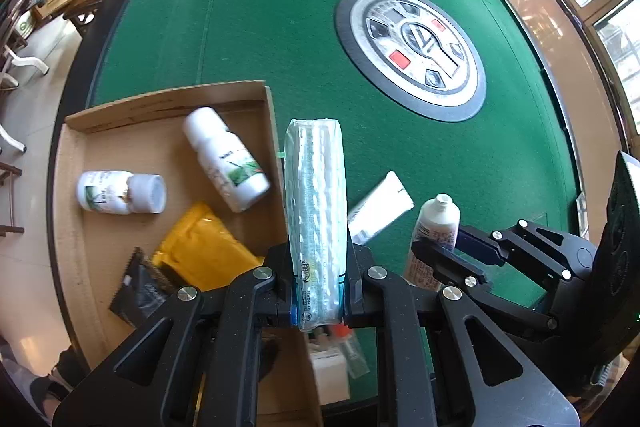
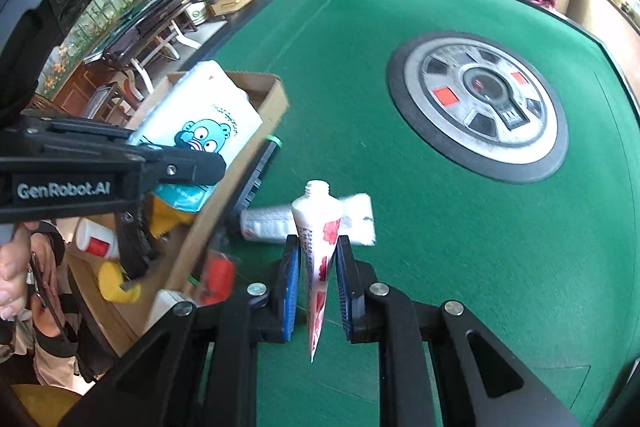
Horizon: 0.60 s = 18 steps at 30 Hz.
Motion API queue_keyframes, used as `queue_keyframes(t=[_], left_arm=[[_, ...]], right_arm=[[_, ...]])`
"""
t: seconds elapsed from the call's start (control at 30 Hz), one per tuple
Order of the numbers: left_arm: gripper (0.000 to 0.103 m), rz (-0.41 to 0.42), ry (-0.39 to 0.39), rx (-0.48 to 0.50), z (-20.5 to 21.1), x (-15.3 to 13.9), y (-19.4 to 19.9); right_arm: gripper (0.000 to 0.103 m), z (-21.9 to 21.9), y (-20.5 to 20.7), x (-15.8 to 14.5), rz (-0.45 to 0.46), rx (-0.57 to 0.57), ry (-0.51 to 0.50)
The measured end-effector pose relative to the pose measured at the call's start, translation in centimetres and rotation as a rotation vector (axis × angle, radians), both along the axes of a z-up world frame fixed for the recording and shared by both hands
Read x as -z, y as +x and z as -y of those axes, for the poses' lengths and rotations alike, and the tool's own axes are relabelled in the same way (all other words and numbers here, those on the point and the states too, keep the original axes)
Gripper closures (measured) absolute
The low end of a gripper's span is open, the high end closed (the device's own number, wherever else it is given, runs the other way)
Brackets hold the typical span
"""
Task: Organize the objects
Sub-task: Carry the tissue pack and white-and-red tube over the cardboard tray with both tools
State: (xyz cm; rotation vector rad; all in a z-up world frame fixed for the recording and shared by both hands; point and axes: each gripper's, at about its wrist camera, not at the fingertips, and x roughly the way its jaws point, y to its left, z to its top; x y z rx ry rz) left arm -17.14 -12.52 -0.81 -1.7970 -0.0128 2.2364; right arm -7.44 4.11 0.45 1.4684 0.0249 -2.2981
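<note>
My left gripper [image 1: 318, 283] is shut on a flat plastic packet [image 1: 316, 195], white with a blue cartoon face in the right wrist view [image 2: 204, 131], held above the right wall of a cardboard tray [image 1: 272, 115]. My right gripper [image 2: 318, 283] is shut on a white tube with red flowers [image 2: 318, 247], cap end up, above the green felt; it also shows in the left wrist view [image 1: 434, 227]. The tray holds two white bottles [image 1: 226, 159] [image 1: 120, 191], a yellow pouch [image 1: 204, 247] and a black sachet [image 1: 140, 291].
A white tube [image 1: 380, 207] lies flat on the green felt table [image 1: 280, 7] next to the tray. A small white box [image 1: 330, 375] and a clear item with a red cap lie under my left gripper. A round control panel [image 1: 412, 51] sits mid-table.
</note>
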Motion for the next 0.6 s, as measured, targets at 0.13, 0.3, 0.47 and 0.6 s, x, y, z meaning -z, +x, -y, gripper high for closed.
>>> queue_keyframes(t=[0.13, 0.3, 0.47, 0.6], left_arm=[[0.090, -0.004, -0.004, -0.038, 1.9, -0.1, -0.1], [0.090, 0.005, -0.004, -0.101, 5.0, 0.2, 0.0], [0.090, 0.017, -0.014, -0.176, 8.3, 0.7, 0.2], [0.089, 0.029, -0.022, -0.230, 10.7, 1.0, 0.5]], right_arm=[[0.087, 1.7, -0.6, -0.8, -0.011, -0.035, -0.018], [0.087, 3.9, -1.5, -1.2, 0.004, -0.079, -0.054], [0.087, 6.6, -3.0, -1.1, 0.022, -0.123, -0.086], [0.087, 8.3, -4.3, -1.2, 0.036, -0.140, -0.123]])
